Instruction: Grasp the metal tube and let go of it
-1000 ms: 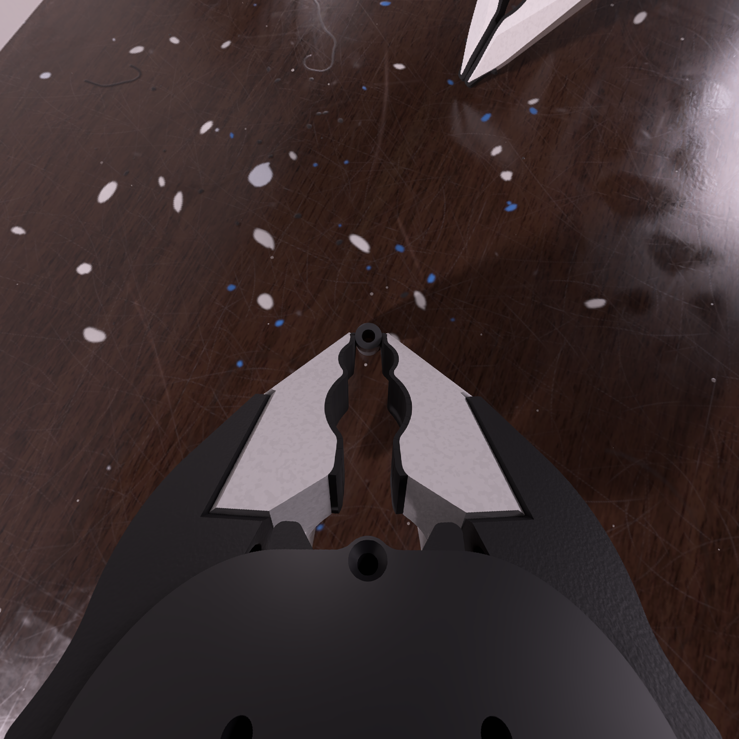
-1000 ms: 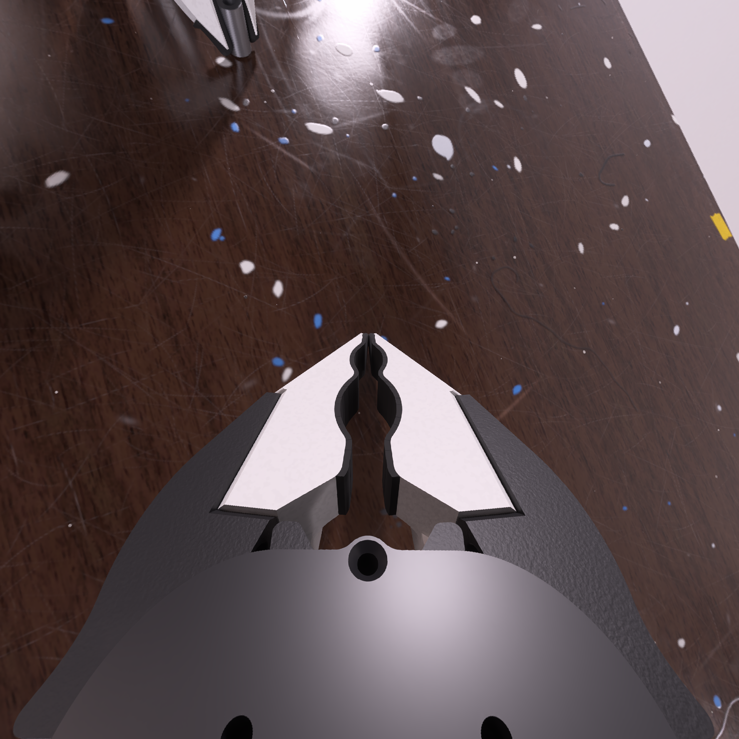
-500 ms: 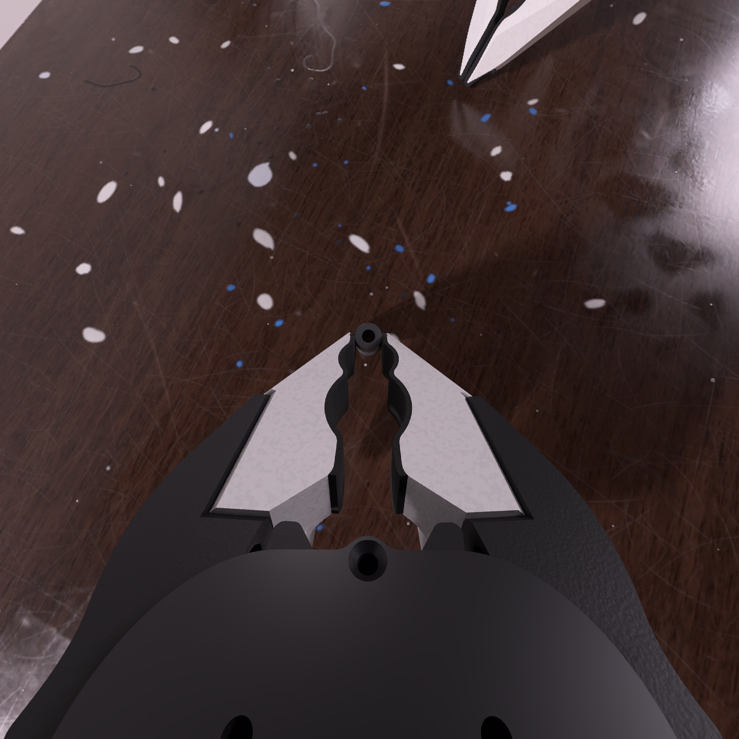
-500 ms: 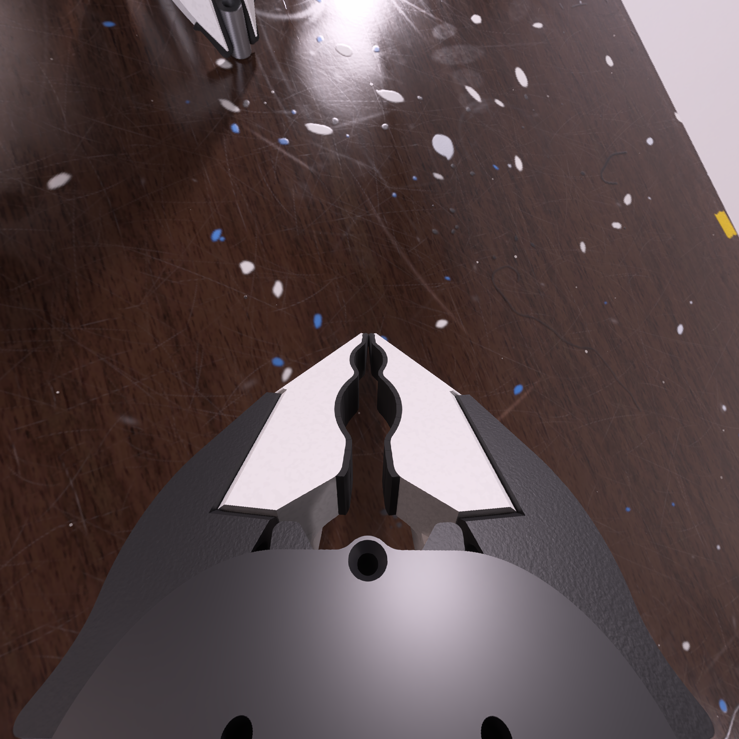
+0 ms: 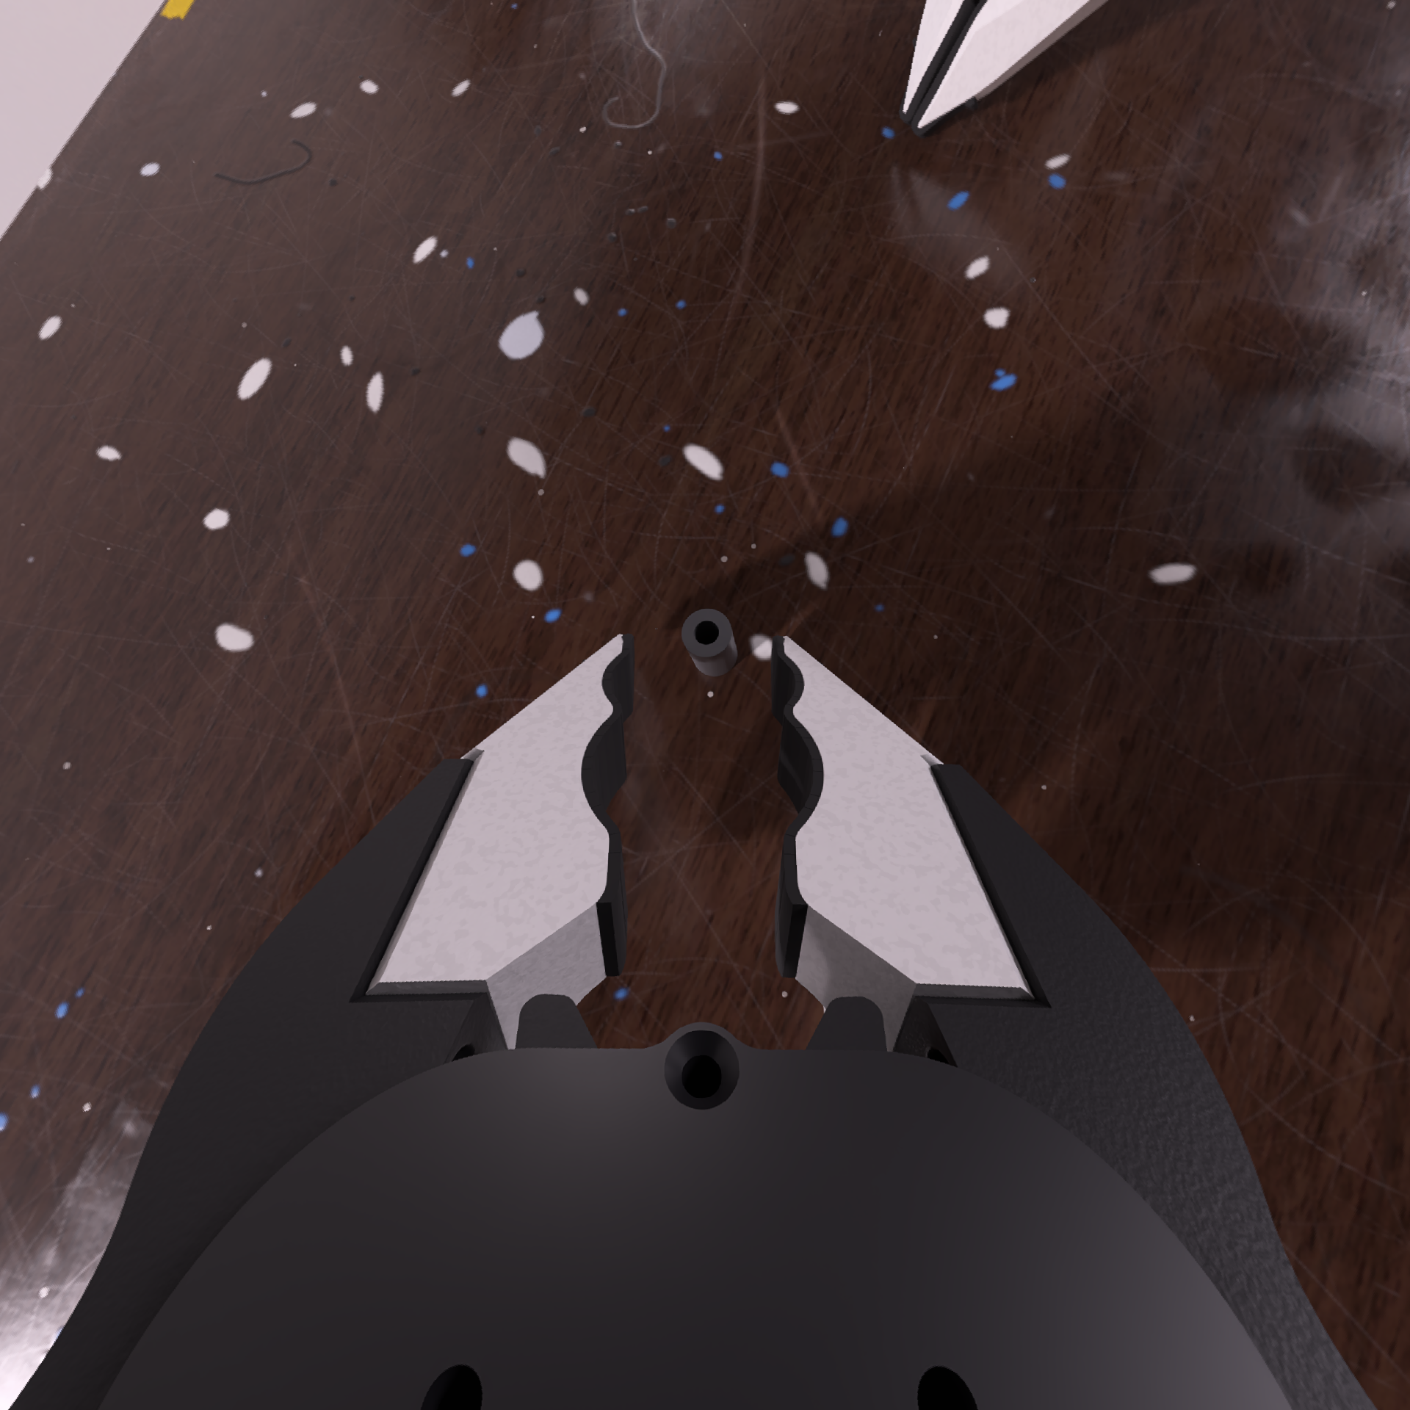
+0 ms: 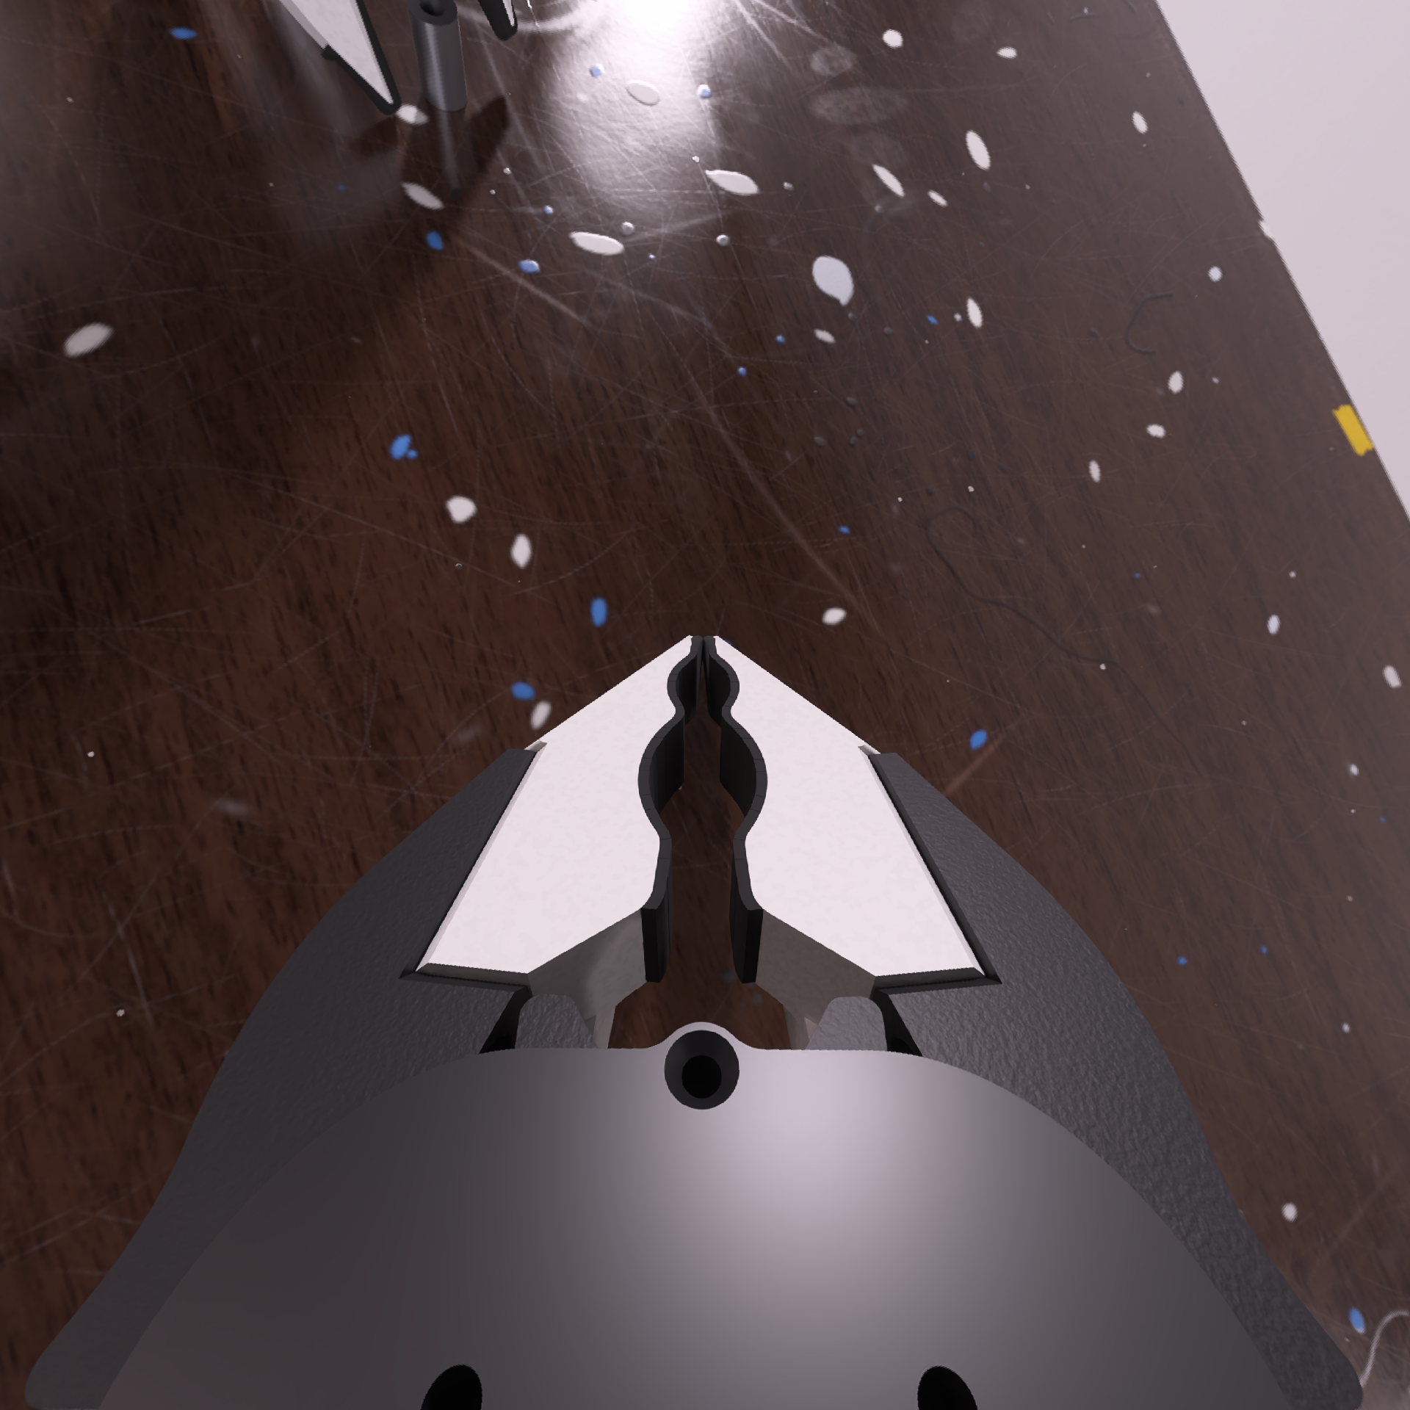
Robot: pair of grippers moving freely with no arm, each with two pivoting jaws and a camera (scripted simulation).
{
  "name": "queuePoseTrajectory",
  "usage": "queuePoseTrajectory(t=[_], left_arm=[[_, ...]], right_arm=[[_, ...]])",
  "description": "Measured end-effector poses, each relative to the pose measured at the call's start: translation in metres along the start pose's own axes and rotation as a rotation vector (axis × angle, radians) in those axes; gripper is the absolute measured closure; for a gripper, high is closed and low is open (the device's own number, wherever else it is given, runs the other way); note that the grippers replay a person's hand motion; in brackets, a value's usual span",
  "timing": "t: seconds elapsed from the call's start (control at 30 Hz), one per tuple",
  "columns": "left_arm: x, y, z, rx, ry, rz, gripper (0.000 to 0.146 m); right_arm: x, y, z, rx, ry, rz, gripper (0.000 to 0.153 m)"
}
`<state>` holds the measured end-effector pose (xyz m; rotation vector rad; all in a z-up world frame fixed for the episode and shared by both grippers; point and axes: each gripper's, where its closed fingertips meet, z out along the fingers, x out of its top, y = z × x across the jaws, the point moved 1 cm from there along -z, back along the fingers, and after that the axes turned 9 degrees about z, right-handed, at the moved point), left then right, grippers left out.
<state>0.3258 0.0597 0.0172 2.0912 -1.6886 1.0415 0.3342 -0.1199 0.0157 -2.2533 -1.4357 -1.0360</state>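
Standing upright between the wide-spread left gripper (image 5: 702,648), the metal tube (image 5: 709,642) was free on the table (image 5: 1068,725), while the right gripper (image 6: 703,639) sat closed and empty, well apart

The left gripper (image 5: 702,648) has its jaws spread wide over a dark wooden table (image 5: 1068,687) flecked with white and blue paint. A short dark metal tube (image 5: 709,645) stands between the fingertips (touching neither, its open end facing the camera). The right gripper (image 5: 927,114), pinched together, shows at top right.
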Motion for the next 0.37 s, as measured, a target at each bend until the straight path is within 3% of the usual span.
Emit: queuePoseTrajectory(t=[0.37], left_arm=[[0.006,0.006,-0.020,0.079,0.005,0.088,0.100]], right_arm=[[0.008,0.003,-0.010,-0.066,0.085,-0.019,0.139]])
